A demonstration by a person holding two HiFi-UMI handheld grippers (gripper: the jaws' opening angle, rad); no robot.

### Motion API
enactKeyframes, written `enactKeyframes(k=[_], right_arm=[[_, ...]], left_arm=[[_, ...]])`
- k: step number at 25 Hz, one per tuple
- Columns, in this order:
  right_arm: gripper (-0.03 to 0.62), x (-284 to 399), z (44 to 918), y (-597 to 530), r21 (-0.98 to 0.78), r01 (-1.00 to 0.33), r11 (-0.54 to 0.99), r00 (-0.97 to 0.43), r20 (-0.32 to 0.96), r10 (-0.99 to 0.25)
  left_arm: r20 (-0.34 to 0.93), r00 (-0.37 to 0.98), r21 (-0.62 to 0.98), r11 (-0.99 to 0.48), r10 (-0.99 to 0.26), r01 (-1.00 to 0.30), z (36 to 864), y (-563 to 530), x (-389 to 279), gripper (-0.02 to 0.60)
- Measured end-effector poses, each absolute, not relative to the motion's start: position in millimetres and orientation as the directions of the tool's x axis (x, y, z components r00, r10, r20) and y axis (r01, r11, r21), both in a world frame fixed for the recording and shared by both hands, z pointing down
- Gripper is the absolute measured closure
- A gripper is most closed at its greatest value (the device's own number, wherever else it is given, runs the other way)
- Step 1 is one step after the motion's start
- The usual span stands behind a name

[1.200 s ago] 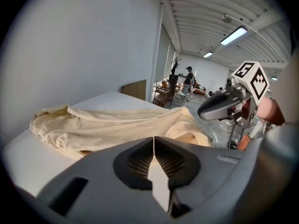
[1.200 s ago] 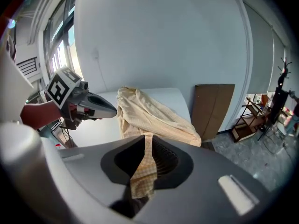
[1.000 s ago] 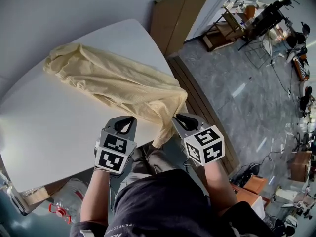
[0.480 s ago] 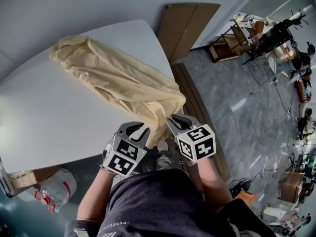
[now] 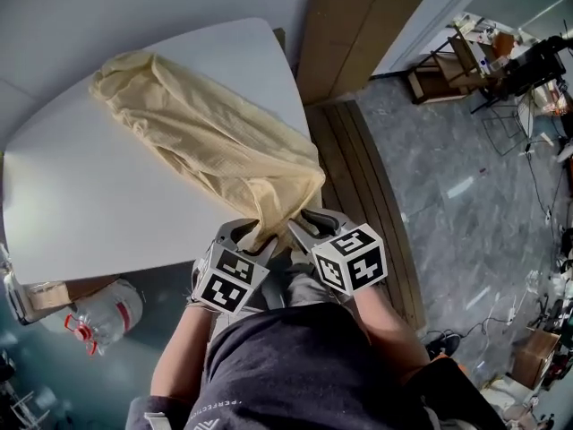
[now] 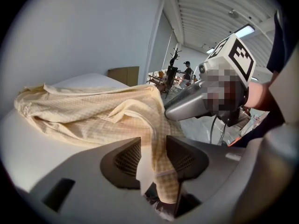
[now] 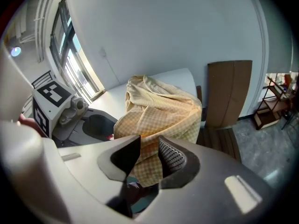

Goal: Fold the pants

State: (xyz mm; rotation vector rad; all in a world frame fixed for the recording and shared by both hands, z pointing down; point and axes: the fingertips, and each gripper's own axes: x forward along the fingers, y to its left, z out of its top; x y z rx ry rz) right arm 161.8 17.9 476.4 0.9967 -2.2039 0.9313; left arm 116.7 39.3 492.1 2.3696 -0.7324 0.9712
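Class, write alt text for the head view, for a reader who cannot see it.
Pale yellow pants lie crumpled diagonally across a white table, one end hanging over its near edge. There the person's left gripper and right gripper flank that end, which passes between each one's fingers; both have just been opening.

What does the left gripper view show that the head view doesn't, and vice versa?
Only the left gripper view: the left gripper's pads with the hem of the pants loose between them, its jaws having just been opening, and a distant person. Only the head view: a bottle by the table. Both: the pants across the table, the board at the wall.
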Motion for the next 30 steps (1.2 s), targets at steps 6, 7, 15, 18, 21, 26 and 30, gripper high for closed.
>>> enactKeyframes(k=[6, 7, 15, 18, 21, 26, 30], right_arm=[[0.484, 155.0, 472.7, 26.2, -0.477, -0.706, 0.524, -0.685, 0.649, -0.332], [0.485, 155.7, 473.3, 26.9, -0.48, -0.7, 0.529, -0.689, 0.648, -0.323], [0.55, 164.6, 477.3, 37.0, -0.465, -0.671, 0.577, -0.693, 0.67, -0.266], [0.58, 170.9, 470.6, 40.8, -0.433, -0.646, 0.629, -0.697, 0.672, -0.253], [0.582, 181.0, 459.4, 43.8, -0.418, -0.612, 0.671, -0.709, 0.667, -0.231], [0.588, 204.8, 439.3, 43.8, -0.359, -0.573, 0.737, -0.7, 0.681, -0.213], [0.588, 222.6, 426.7, 43.8, -0.333, -0.571, 0.751, -0.7, 0.675, -0.233]], left_arm=[[0.742, 0.588, 0.195, -0.735, -0.323, -0.649, 487.1, 52.9, 136.1, 0.555], [0.744, 0.583, 0.188, -0.735, -0.326, -0.652, 487.0, 55.6, 137.7, 0.558], [0.713, 0.603, 0.183, -0.735, -0.358, -0.653, 471.2, 69.9, 163.9, 0.563], [0.694, 0.614, 0.189, -0.728, -0.376, -0.659, 464.4, 73.9, 174.1, 0.563], [0.667, 0.636, 0.208, -0.722, -0.389, -0.66, 456.6, 78.7, 186.1, 0.563], [0.624, 0.665, 0.204, -0.735, -0.411, -0.646, 439.0, 78.3, 206.5, 0.563], [0.6, 0.678, 0.205, -0.737, -0.426, -0.644, 426.8, 73.8, 216.1, 0.563]])
